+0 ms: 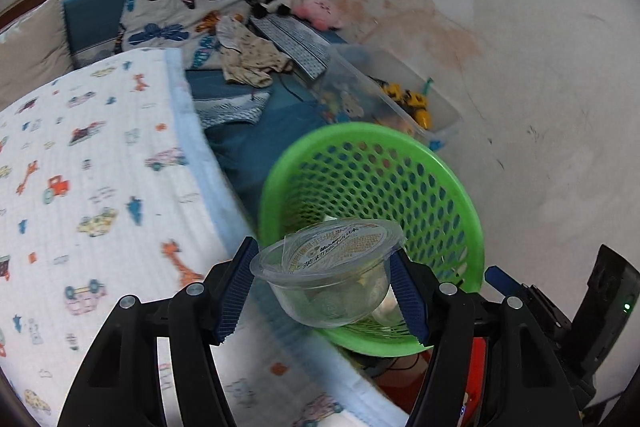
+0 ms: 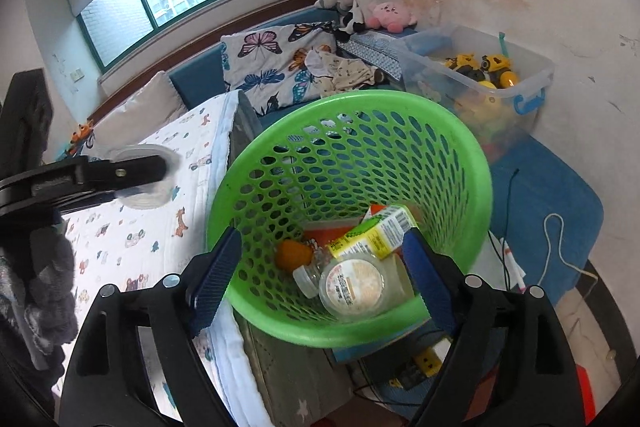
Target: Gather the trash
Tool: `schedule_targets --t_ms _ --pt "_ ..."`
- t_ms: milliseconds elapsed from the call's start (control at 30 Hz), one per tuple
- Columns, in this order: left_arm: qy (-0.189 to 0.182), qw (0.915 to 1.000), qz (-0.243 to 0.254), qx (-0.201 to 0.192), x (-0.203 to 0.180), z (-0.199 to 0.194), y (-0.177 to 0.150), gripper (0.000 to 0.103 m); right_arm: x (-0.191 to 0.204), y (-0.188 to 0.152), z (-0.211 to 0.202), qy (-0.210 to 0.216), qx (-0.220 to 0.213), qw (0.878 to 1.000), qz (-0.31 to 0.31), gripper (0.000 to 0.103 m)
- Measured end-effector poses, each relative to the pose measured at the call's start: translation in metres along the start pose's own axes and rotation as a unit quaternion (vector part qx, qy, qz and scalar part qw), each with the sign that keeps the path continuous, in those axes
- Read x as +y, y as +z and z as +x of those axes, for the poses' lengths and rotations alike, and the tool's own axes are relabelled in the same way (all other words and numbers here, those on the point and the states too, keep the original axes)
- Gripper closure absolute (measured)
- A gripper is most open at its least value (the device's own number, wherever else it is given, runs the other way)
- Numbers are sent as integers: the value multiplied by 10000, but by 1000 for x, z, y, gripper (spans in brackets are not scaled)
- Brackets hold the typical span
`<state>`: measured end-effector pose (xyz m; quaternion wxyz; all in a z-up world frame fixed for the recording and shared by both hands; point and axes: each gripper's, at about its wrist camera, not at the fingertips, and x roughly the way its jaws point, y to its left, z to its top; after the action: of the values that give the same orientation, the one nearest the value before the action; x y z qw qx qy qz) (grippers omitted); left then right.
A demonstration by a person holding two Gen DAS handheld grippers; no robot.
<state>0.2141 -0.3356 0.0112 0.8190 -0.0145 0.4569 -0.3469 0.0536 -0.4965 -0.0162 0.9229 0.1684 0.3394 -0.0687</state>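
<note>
The left gripper is clamping a clear plastic cup between its blue pads, the cup's printed foil lid partly peeled, and is holding it tilted in the air just in front of the rim of the green mesh basket, beside the edge of the bed with the printed quilt. The right gripper is standing wide over the basket's mouth with nothing between its fingers, while inside the basket are lying a sealed plastic cup, a small carton and an orange object.
</note>
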Motion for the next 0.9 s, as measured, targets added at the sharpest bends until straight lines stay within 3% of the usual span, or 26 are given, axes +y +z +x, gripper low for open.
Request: schedule_targets --t_ms 267,367,533,900 --pt "-28 9996 184 232 -24 25 -4 40 -3 -11 -12 -55 2 10000 -44 19" --pt "14 9995 213 236 -27 29 -5 33 -3 -15 -14 -43 -3 10000 -45 19" --pt "-26 9995 225 234 -28 32 -8 29 -3 -20 -18 16 -23 10000 31 19" --pt "164 9988 451 -52 -23 0 -19 23 6 -25 -28 77 -94 9999 41 18"
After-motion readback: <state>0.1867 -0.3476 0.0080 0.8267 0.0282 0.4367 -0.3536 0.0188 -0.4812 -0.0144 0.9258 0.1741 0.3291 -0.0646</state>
